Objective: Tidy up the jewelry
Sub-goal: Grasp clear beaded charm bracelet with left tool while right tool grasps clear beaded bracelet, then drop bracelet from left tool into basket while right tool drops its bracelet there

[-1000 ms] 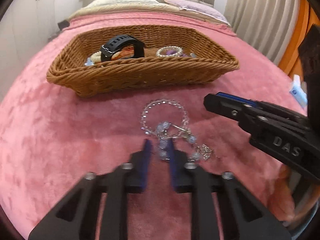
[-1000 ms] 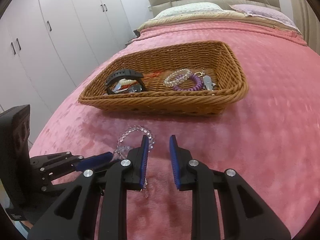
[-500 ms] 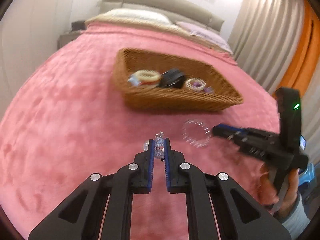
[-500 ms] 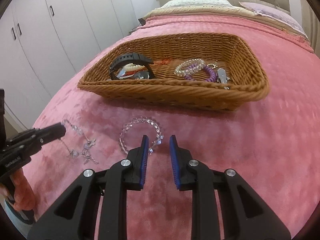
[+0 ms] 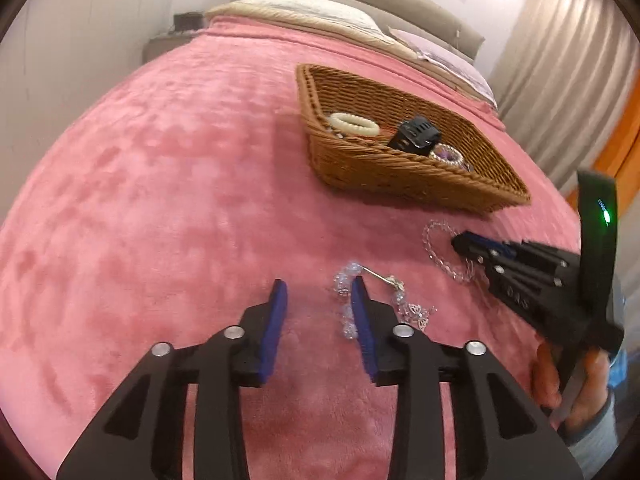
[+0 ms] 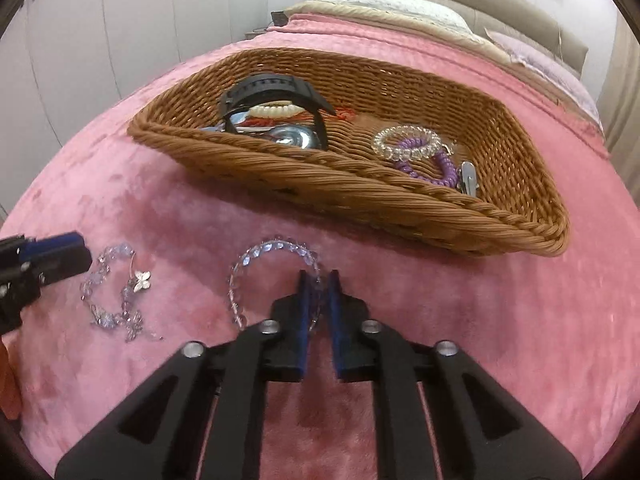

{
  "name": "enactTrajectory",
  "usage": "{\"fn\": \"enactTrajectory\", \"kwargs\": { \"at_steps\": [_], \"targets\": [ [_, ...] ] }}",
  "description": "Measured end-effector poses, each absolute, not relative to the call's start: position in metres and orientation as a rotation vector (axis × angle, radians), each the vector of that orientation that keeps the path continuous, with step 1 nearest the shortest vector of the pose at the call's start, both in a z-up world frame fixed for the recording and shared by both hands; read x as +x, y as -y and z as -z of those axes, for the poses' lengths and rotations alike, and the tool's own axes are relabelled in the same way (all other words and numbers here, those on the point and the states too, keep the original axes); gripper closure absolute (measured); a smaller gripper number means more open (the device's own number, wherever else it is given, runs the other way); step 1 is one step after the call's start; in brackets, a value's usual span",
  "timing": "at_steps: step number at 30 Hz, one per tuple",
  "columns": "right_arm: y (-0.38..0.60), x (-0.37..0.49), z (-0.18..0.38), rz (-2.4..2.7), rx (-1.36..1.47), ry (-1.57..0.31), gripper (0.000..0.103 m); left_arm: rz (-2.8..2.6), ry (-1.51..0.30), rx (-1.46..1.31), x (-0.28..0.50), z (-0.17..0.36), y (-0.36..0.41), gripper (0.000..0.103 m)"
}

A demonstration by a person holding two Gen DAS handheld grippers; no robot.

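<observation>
My right hand-held gripper (image 6: 318, 276) has its blue pads nearly pressed together on the right side of the clear bead bracelet (image 6: 272, 252), pinching its beads between them; the bracelet lies as an open ring on the pink bedspread (image 6: 520, 320), just in front of the wicker basket (image 6: 360, 200). From the left wrist view I see the same gripper (image 5: 460, 242) reaching into that ring (image 5: 434, 248) from the right. My left hand-held gripper (image 5: 318, 286) is spread wide with nothing between its pads; its right pad (image 5: 360, 304) sits against the pale blue butterfly bracelet (image 5: 348, 280), which lies in a loose tangle on the bedspread (image 5: 160, 200). In the right wrist view I can see that bracelet (image 6: 116, 292), with its silver butterfly charm (image 6: 142, 280), lying to the left of the clear one and apart from it, with the left gripper's tip (image 6: 56, 252) just beside it. Inside the basket (image 5: 400, 176) rest a black watch (image 6: 272, 88), a cream bracelet (image 6: 276, 111), a clear bead bracelet over a purple coil band (image 6: 424, 152), and a small silver clip (image 6: 468, 178). Beyond the basket I can see pillows (image 6: 400, 8) at the head of the bed and white wardrobe doors (image 6: 120, 20) to the left.
</observation>
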State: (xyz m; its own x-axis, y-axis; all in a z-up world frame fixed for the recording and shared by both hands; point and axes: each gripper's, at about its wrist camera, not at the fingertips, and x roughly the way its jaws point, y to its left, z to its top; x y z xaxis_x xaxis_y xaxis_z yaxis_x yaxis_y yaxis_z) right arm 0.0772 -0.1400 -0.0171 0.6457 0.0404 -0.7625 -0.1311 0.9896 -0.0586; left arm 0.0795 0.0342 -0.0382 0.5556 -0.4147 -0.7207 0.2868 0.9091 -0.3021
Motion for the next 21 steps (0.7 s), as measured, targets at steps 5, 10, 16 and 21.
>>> {"fn": "enactTrajectory", "kwargs": {
  "at_steps": [5, 10, 16, 21],
  "targets": [
    [0.149, 0.064, 0.013, -0.112, -0.073, -0.832, 0.097, 0.457, -0.896, -0.071, 0.077, 0.040, -0.018, 0.058],
    [0.155, 0.041, 0.004, -0.153, -0.037, -0.773, 0.097, 0.376, -0.871, 0.053, 0.068, 0.044, -0.002, 0.096],
    [0.163, 0.020, -0.016, -0.246, 0.049, -0.724, 0.097, 0.390, -0.780, 0.012, 0.056, 0.026, -0.009, 0.096],
    [0.163, 0.007, -0.038, -0.288, 0.077, -0.703, 0.097, 0.460, -0.689, -0.044, 0.040, 0.001, -0.013, 0.096]
  ]
}}
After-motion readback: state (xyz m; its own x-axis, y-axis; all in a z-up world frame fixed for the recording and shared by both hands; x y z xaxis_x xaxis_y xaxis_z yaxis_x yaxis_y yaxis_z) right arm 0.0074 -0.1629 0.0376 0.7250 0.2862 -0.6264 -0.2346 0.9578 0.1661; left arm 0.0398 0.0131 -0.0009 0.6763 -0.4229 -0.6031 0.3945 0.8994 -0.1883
